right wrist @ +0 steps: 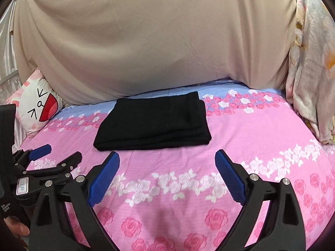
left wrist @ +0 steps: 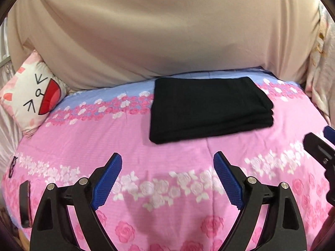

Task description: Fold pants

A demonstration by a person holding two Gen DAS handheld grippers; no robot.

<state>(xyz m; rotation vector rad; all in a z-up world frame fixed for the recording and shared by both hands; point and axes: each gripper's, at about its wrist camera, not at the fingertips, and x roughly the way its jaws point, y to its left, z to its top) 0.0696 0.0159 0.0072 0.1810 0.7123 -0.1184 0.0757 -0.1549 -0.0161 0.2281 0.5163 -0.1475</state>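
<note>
Nearest the viewer, the left gripper (left wrist: 167, 179) hovers over the bed with its jaws spread wide and nothing between the blue pads (left wrist: 107, 183). The right gripper (right wrist: 167, 177) hangs alongside it in the same posture, jaws released and empty. Each tool appears at the edge of the other's view: the right gripper at the right margin of the left wrist view, the left gripper at the lower left of the right wrist view, where a fingertip of the person's left hand (right wrist: 19, 230) shows at the handle.

Beneath both tools lies the bedspread (left wrist: 83, 142), pink with bands of white and deeper pink roses, turning pale blue toward the far edge. A pair of dark-framed glasses (left wrist: 12, 166) and a dark flat object (left wrist: 24, 202) rest near its left edge.

Beyond the jaws, apart from both grippers, the black pants (right wrist: 152, 123) lie folded into a compact, layered rectangle on the bedspread, their far edge reaching the blue band. The stacked fold edges show at the right side.

Farther left, a cartoon-face pillow (left wrist: 35, 92) leans at the head of the bed. Behind everything hangs a large beige cloth (right wrist: 146, 41), and a pale floral fabric (right wrist: 309, 73) drapes at the far right.
</note>
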